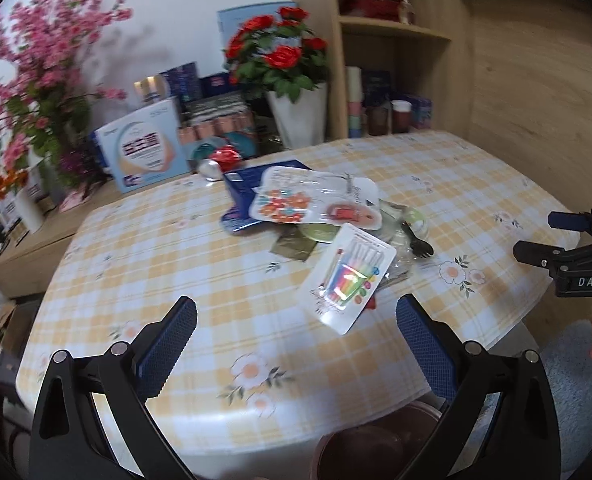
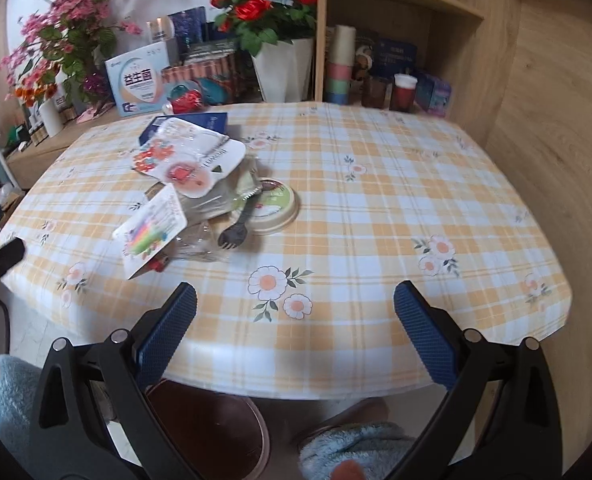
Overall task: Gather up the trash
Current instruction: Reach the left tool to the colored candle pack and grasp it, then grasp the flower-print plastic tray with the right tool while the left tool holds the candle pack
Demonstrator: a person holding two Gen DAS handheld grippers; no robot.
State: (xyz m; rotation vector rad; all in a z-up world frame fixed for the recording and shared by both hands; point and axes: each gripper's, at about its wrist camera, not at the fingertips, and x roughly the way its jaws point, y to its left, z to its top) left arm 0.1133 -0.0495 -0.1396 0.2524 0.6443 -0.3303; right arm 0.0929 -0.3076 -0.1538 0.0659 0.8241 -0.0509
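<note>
A heap of trash lies on the table with the yellow checked cloth (image 1: 175, 248) (image 2: 376, 184). It holds a white candle blister pack (image 1: 348, 276) (image 2: 151, 230), a flowered clear pack (image 1: 316, 200) (image 2: 183, 160), a blue packet (image 1: 243, 192), a round lid (image 2: 273, 206) and a black spork (image 1: 416, 240) (image 2: 235, 228). My left gripper (image 1: 296, 320) is open and empty above the table's near edge, short of the candle pack. My right gripper (image 2: 296, 308) is open and empty over the near edge; it also shows in the left wrist view (image 1: 536, 236).
A brown bin (image 2: 211, 428) (image 1: 376, 444) stands on the floor under the table's near edge. Flower pots (image 1: 300, 116), boxes (image 1: 143, 148) and a wooden shelf (image 2: 396, 12) with cups stand behind the table. A wood wall is at right.
</note>
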